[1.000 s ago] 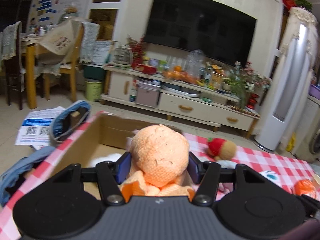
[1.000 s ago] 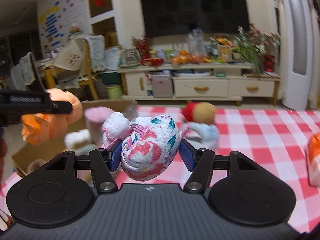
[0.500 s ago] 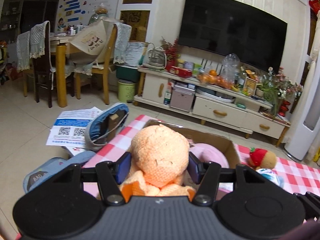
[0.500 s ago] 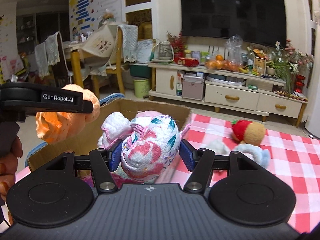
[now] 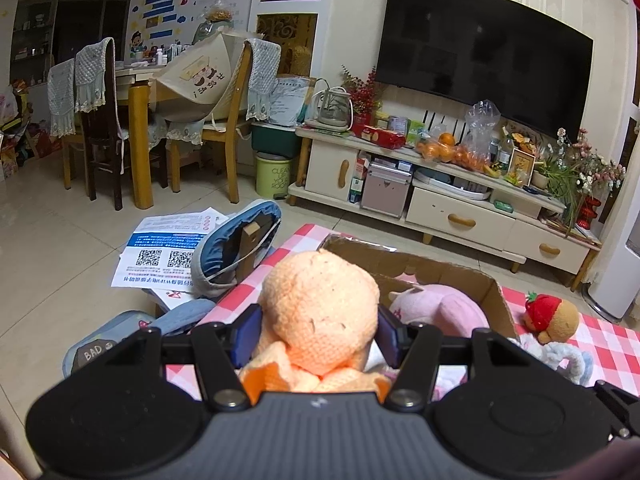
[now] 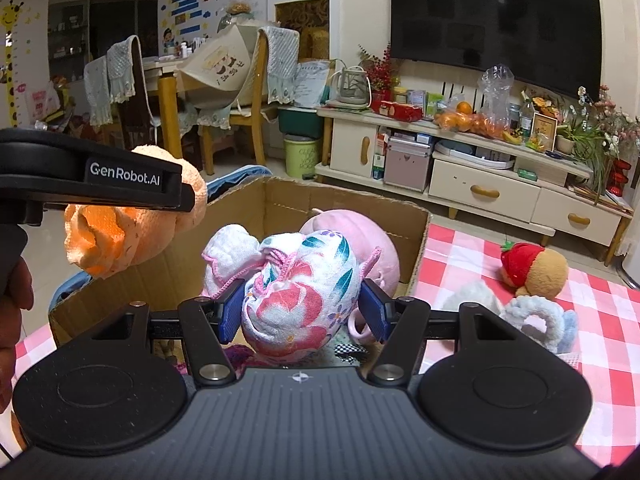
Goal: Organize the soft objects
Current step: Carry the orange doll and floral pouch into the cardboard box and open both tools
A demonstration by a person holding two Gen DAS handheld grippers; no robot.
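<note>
Beside the cardboard box (image 6: pixel 348 204), a strawberry-hatted plush (image 6: pixel 534 266) lies.

Warm, dim indoor light here, no lamp in view. The television (image 5: pixel 480 44) throws back faint reflections. Fisheye bending curves the walls, and the corners go black. Both views are sharp, softening slightly toward the dark doorway (image 6: pixel 68 40) at far left.
</note>
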